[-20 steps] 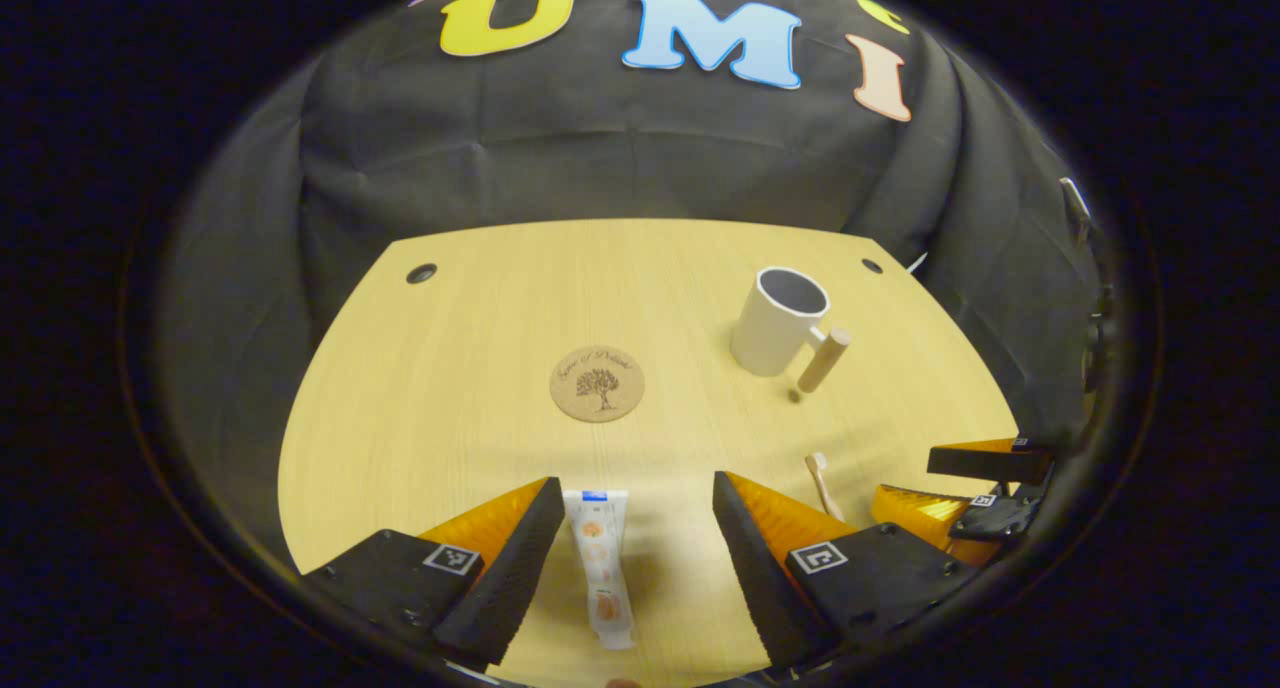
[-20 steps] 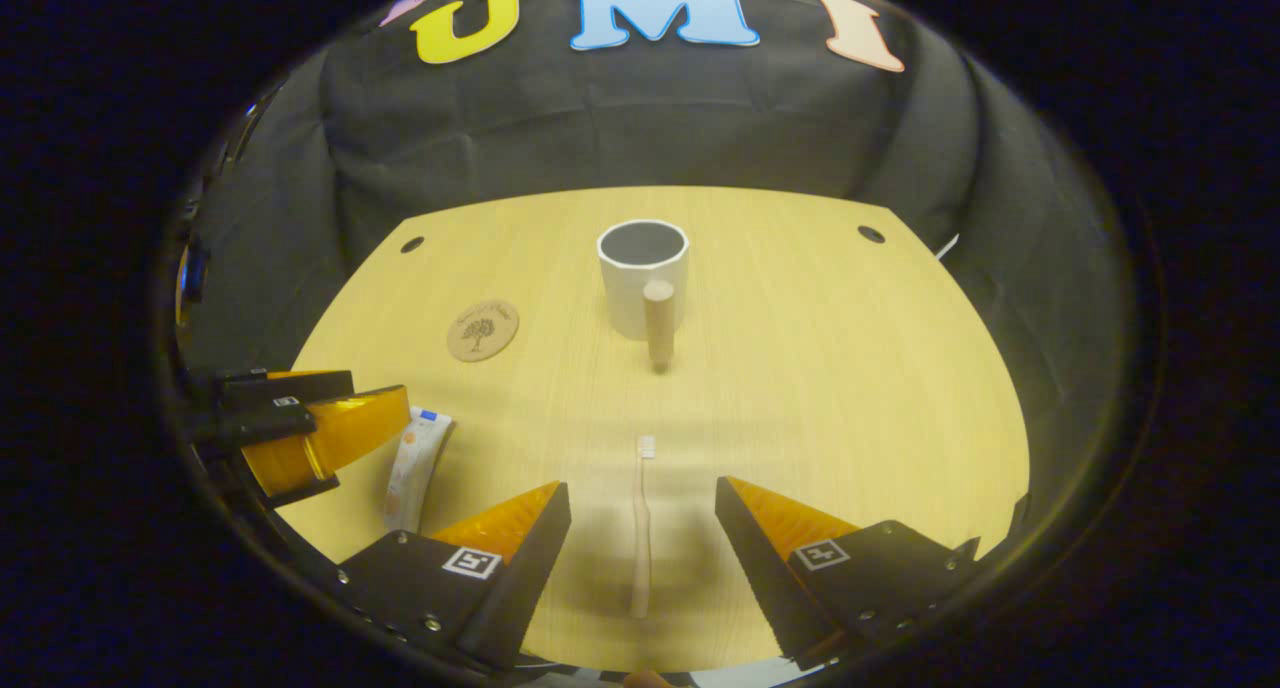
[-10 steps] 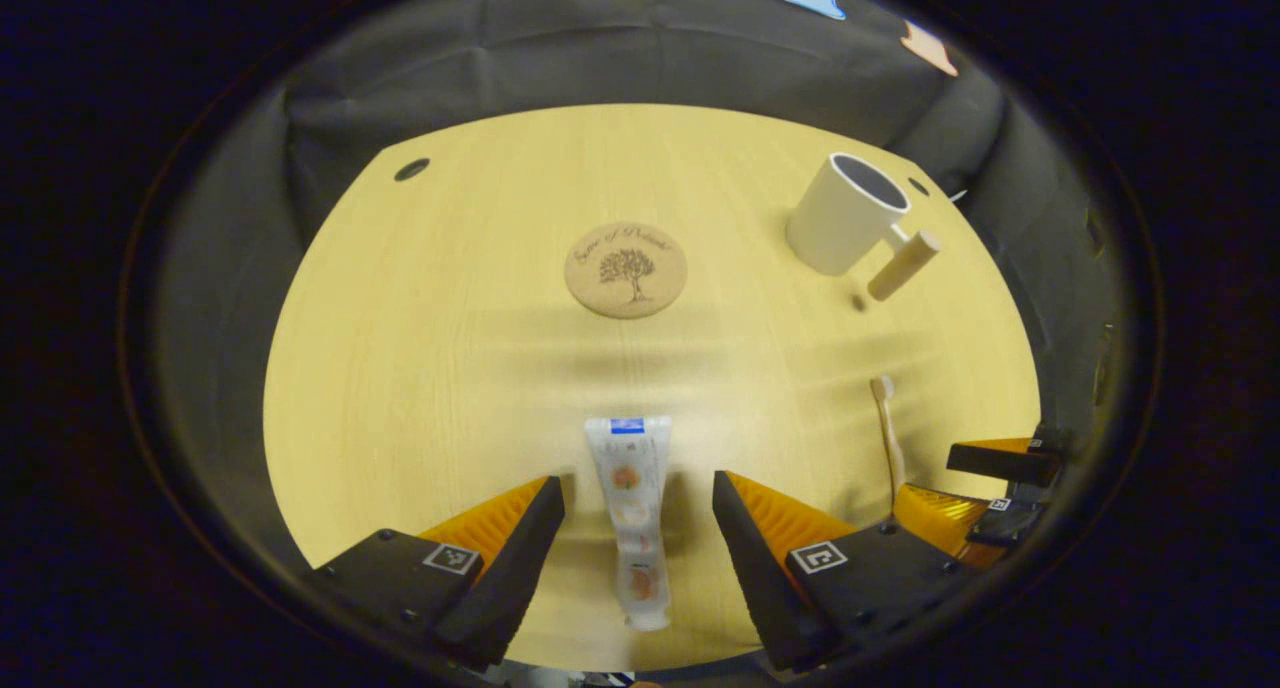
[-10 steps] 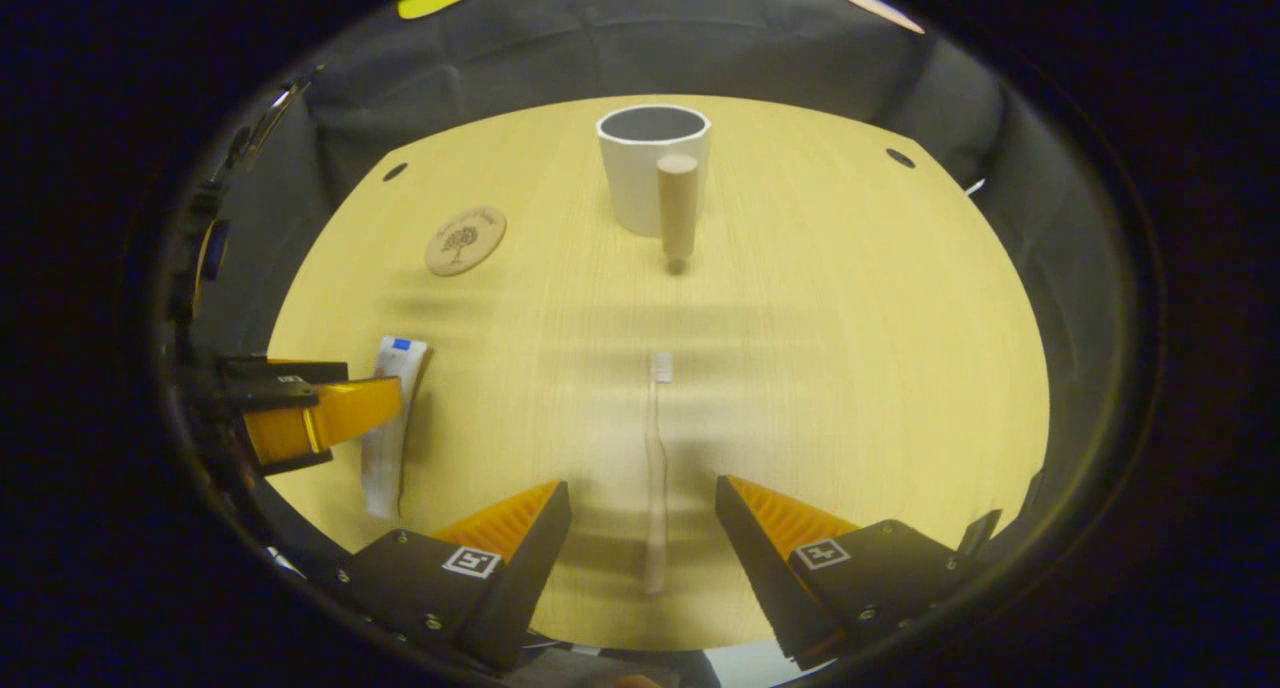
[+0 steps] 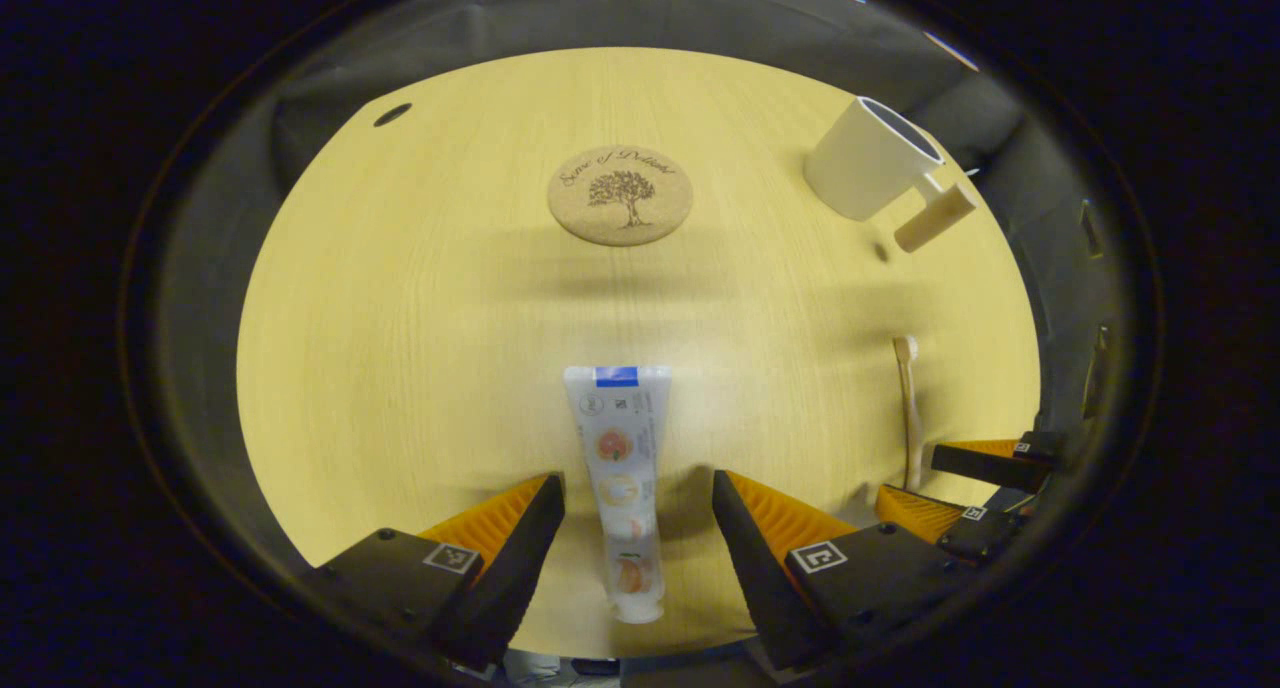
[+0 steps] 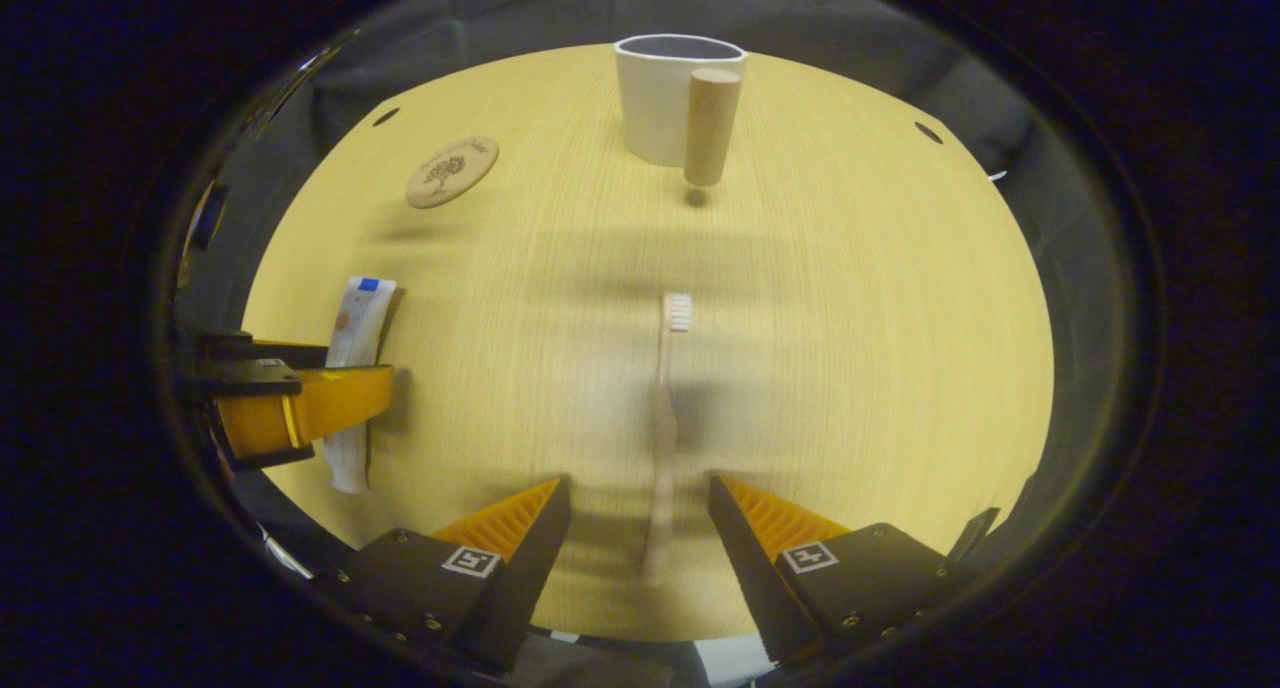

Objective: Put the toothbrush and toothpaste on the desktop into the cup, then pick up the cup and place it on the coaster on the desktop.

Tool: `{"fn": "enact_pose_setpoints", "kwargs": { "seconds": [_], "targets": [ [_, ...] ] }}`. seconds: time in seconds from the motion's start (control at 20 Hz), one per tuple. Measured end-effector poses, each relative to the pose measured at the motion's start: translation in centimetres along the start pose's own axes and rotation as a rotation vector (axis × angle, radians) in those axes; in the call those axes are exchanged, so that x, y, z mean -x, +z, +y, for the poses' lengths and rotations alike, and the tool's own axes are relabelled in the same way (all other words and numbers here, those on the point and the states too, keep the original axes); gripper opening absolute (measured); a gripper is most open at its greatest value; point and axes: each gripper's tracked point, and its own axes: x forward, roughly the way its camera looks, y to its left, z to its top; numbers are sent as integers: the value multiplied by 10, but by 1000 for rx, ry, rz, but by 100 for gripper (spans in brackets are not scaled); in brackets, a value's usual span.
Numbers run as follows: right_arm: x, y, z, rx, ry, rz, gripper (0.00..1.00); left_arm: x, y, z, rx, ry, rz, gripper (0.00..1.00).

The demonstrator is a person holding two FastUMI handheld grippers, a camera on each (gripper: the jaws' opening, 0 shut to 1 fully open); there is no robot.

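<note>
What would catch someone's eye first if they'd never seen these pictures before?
Probably the toothpaste tube, lying flat on the wooden desktop between the open fingers of the left gripper. In the right gripper view the toothbrush lies the same way between the open fingers of the right gripper. Farther back stand the white cup, with its wooden handle, and the round cork coaster.

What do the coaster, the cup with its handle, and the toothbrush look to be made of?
Coaster: probably cork, matte tan and speckled, with a dark printed tree. Cup: smooth white body, ceramic or plastic, hard to tell; its handle looks like unvarnished pale wood, a plain round peg. Toothbrush: pale beige handle, wood, bamboo or plastic, with white bristles.
</note>
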Motion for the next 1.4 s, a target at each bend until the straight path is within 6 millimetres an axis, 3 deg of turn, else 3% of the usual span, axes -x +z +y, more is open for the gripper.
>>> {"fn": "enact_pose_setpoints", "kwargs": {
  "seconds": [0.05, 0.15, 0.25, 0.3, 0.4, 0.45, 0.55, 0.6, 0.7, 0.75, 0.8, 0.95, 1.0, 1.05, 1.1, 1.35, 1.4],
  "targets": [
    [-1, 1, -2, 0, -12, 5, 86, -1, -2, 0, 2, -1, 10, 96],
    [-5, 1, -2, -1, -12, 21, 75, -4, -2, 2, -11, 17, 14, 97],
    [-7, 4, -6, -1, -28, 25, 76, -4, 0, 3, -18, 29, 13, 93],
    [-8, 3, -7, 0, -25, 34, 68, -5, 0, 4, -17, 38, 15, 92],
    [-8, 7, -9, -6, -28, 34, 65, -6, 1, 7, -22, 62, 15, 87],
    [-8, 7, -9, -8, -26, 43, 58, -6, 0, 10, -26, 75, 17, 77],
    [-9, 7, -13, 1, -43, 53, 55, -6, 0, 12, -27, 86, 18, 67],
    [-9, 6, -14, -15, -45, 61, 33, -6, -1, 12, -21, 86, 24, 61],
    [-9, 4, -13, -18, -39, 83, 33, -5, -2, 10, -11, 91, 30, 51],
    [-8, 5, -17, -14, -55, 77, 37, -6, -2, 9, -13, 91, 32, 47],
    [-8, 2, -16, -13, -51, 92, 13, -8, -3, 8, -13, 91, 36, 43],
    [-15, 5, -19, 5, -43, 81, 14, -7, -2, 7, -31, 87, 44, 31],
    [-7, 2, -16, 4, -38, 96, 6, -6, -2, 6, -39, 87, 46, 33],
    [-7, 3, -17, 7, -33, 87, 6, -5, -2, 6, -36, 88, 39, 34],
    [-8, 3, -17, 17, -31, 87, 6, -5, -1, 6, -43, 86, 40, 27],
    [-8, 4, -15, 54, -19, 44, 3, -3, 1, 5, -46, 54, 4, 23],
    [-7, 4, -14, 52, -15, 28, 7, -2, 2, 4, -37, 50, -10, 23]
  ]
}}
